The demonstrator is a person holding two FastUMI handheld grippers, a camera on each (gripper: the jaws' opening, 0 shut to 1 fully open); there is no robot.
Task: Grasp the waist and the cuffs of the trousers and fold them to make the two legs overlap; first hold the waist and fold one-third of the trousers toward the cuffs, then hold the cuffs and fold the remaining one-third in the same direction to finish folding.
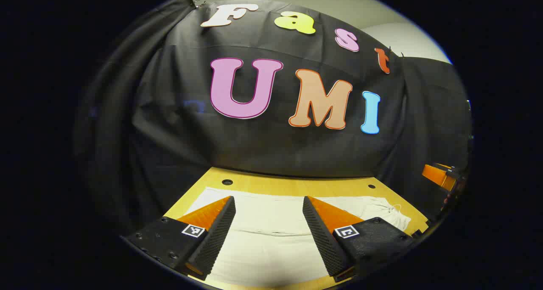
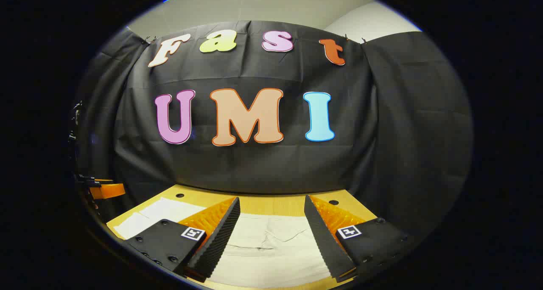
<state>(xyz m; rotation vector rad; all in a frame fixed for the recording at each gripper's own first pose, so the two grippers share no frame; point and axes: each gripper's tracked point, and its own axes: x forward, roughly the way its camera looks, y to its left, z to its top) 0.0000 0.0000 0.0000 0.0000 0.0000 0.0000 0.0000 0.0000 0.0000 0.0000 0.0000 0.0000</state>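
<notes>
Two tongs (image 1: 268,209) (image 2: 271,211) agape — trousers (image 1: 271,239) flat

Booth dim overall; light falling from above, ceiling strip glowing pale at top of both views. Trousers (image 1: 271,235) reading brightest, near bleaching out at lower edge in left gripper view, creases still showing in right gripper view. Table (image 2: 271,205) glowing warm yellow. Cloth (image 1: 271,150) soaking up light, folds barely showing. Fisheye bending table edge and cloth seams, stretching things toward rim. Rim darkening, going soft. Centre staying sharp; no motion blur. Soft shadows lying beneath fingers (image 1: 220,235).
</notes>
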